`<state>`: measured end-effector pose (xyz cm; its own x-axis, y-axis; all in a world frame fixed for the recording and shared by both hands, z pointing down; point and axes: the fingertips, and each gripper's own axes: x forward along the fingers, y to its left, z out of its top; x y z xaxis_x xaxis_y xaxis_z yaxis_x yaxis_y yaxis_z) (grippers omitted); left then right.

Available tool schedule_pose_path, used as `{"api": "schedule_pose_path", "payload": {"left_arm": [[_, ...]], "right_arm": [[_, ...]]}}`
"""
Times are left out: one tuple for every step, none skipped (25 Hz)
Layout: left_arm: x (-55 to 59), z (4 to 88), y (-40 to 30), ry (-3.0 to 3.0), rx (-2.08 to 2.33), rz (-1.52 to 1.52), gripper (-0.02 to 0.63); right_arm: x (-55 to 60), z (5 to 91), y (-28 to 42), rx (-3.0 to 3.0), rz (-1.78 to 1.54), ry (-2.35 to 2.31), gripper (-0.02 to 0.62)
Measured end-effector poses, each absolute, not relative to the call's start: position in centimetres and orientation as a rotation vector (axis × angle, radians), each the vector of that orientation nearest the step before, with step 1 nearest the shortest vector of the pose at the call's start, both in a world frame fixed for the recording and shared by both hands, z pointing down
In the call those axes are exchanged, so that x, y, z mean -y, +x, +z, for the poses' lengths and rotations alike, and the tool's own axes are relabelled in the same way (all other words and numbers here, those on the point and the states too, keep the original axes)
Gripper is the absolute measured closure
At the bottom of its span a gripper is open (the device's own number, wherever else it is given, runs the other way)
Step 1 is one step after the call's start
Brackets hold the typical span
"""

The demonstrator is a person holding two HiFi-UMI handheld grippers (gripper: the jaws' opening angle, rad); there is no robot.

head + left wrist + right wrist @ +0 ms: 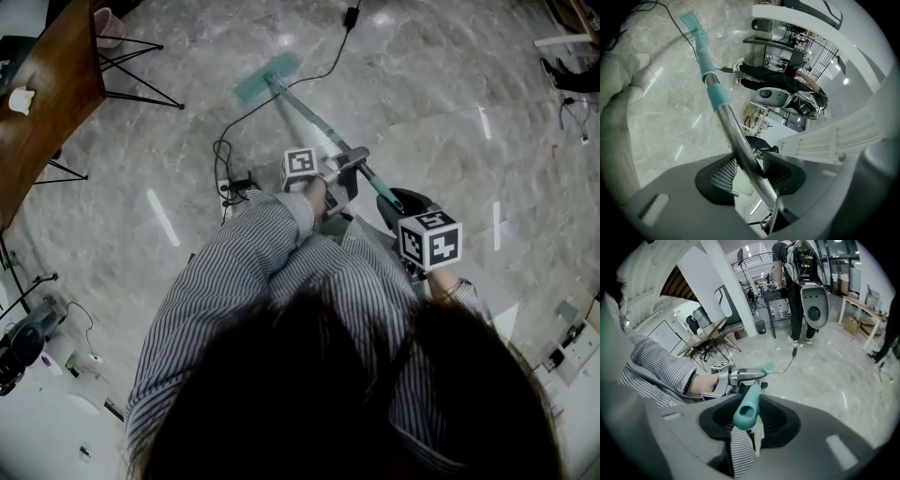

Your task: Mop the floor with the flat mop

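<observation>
Teal flat mop [267,77] head lies on floor [422,112], out front. L gripper [751,169] clamped on steel shaft [735,133], R gripper [748,420] clamped on grip end [750,401]. Prob mid-stroke; next: push/pull w/ head flat.

One flat mop [309,114]; two grippers, left [349,167] and right [398,202]; one wooden desk [52,94]; one black cable [349,21] across the floor [422,84].

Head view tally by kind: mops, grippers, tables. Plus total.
flat mop: 1
grippers: 2 (left gripper, right gripper, both clamped on the mop's pole)
wooden table: 1
Total: 4
</observation>
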<state>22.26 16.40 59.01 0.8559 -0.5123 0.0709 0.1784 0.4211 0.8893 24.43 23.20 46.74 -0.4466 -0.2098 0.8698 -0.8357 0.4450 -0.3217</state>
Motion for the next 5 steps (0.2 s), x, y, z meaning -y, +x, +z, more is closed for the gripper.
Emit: {"api": "schedule_pose_path", "payload": {"left_arm": [[-16.42,58.90,22.21,1.050,0.354,-0.448,0.423],[-16.44,58.73,22.19,1.046,0.350,-0.453,0.425],[-16.48,58.52,22.19,1.042,0.345,-0.457,0.425],[-16.55,58.34,22.21,1.039,0.340,-0.460,0.424],[-16.62,58.20,22.22,1.038,0.336,-0.463,0.423]], "right_arm": [[-23.23,46.73,24.36,1.910,1.003,0.880,0.482],[-23.27,46.74,24.30,1.913,1.003,0.878,0.480],[-23.33,46.74,24.25,1.915,1.003,0.877,0.480],[-23.41,46.74,24.20,1.918,1.004,0.876,0.480],[-23.49,46.74,24.16,1.920,1.005,0.875,0.480]]}}
